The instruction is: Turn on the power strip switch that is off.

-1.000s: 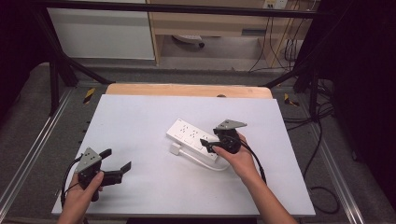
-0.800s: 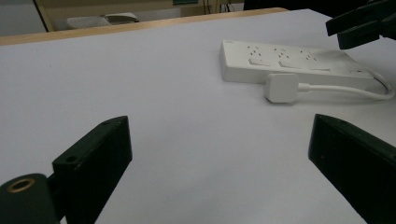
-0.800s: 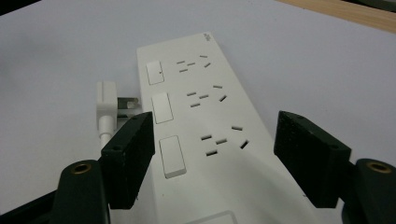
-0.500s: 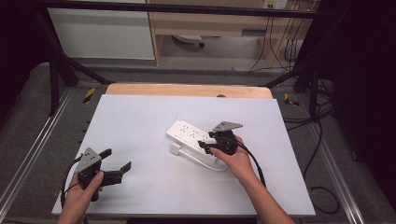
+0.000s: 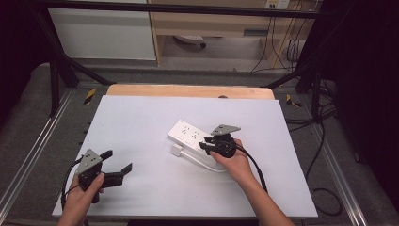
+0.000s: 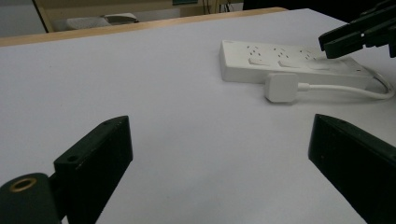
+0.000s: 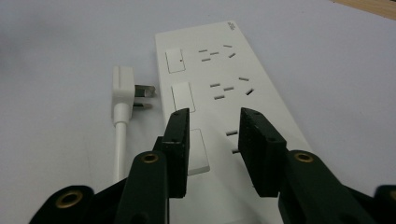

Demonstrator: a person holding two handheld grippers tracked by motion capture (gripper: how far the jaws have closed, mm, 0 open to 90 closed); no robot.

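A white power strip (image 5: pixel 187 133) (image 6: pixel 289 63) (image 7: pixel 224 84) lies flat at the middle of the white table top (image 5: pixel 141 117). Its white plug (image 5: pixel 176 150) (image 6: pixel 280 87) (image 7: pixel 122 86) lies loose beside it, prongs pointing at the strip, on a white cable (image 5: pixel 207 162). My right gripper (image 5: pixel 203 143) (image 7: pixel 215 116) hovers over the strip's near end; its jaws have just been closing, a narrow gap remains and nothing is between them. It also shows as the far gripper (image 6: pixel 336 39) in the left gripper view. My left gripper (image 5: pixel 118 161) (image 6: pixel 219 126) rests at the front left, open wide and empty.
A wooden strip (image 5: pixel 188 90) borders the table's far edge. Black frame bars (image 5: pixel 56 70) and metal rails stand at both sides, with cables (image 5: pixel 324 141) on the floor at the right. Bare white surface lies between the two grippers.
The right gripper's jaws have narrowed over the power strip and the hand has shifted slightly left. The left gripper has stayed put.
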